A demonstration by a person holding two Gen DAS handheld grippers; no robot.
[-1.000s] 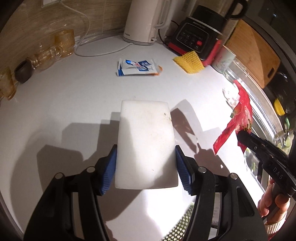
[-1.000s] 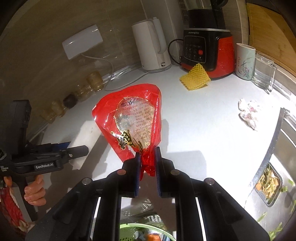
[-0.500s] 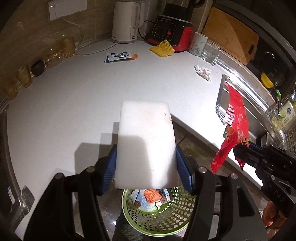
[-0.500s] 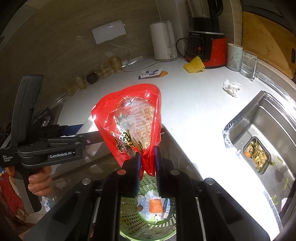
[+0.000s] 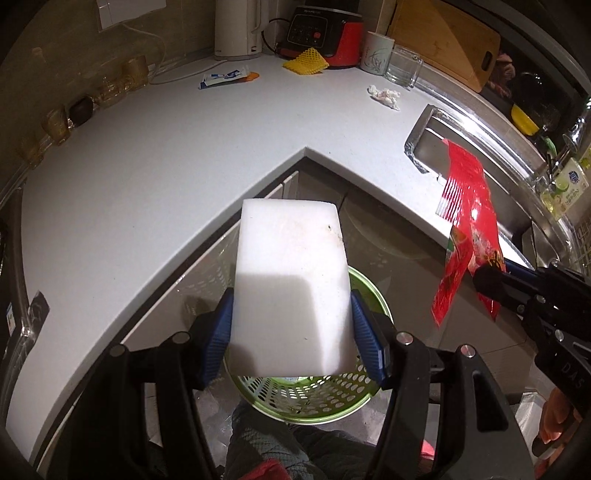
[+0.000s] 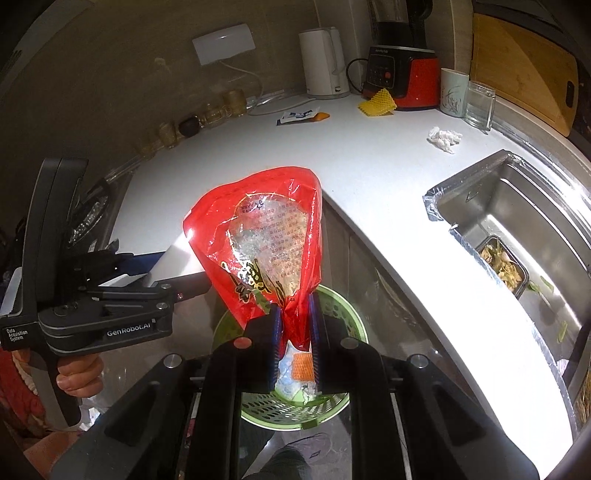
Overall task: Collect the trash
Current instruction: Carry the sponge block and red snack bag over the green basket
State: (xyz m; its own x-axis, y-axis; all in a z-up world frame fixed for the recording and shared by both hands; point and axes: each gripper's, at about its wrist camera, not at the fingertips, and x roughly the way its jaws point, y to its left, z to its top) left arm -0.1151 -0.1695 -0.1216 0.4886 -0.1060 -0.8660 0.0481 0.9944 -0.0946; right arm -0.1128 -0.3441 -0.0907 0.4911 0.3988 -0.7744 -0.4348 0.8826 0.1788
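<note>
I hold a white foam block (image 5: 291, 284) in my left gripper (image 5: 291, 332), the blue fingers (image 5: 219, 332) spread wide and pressed against its two long sides. The block hangs in the air directly over a green perforated basket (image 5: 325, 398) that stands on the floor below the corner of the white surface (image 5: 184, 155). In my right gripper (image 6: 294, 328) I have a red snack bag (image 6: 258, 251), its crumpled lower end pinched between fingers (image 6: 275, 343) that are almost closed; the bag stands upward from them, with a clear window and printed text facing me. It too is above the basket (image 6: 332, 406), in which an orange wrapper (image 6: 302, 365) and some pale scraps lie.

More trash sits on the surface: a blue and white packet (image 5: 223, 76) with an orange end near the back, a yellow foam net (image 5: 306, 61) just in front of the red and black blender base (image 5: 321, 33), and a crumpled tissue (image 5: 384, 96) near the glass mug (image 5: 402, 66). A white kettle (image 5: 238, 29) stands left of the blender, a white cup (image 5: 376, 53) between the blender and the glass mug, and a wooden cutting board (image 5: 443, 40) leans behind them. Amber glasses (image 5: 122, 77) line the left wall. To the right lies the steel sink (image 6: 509, 221), with a small tray of vegetable scraps (image 6: 502, 266) inside.
</note>
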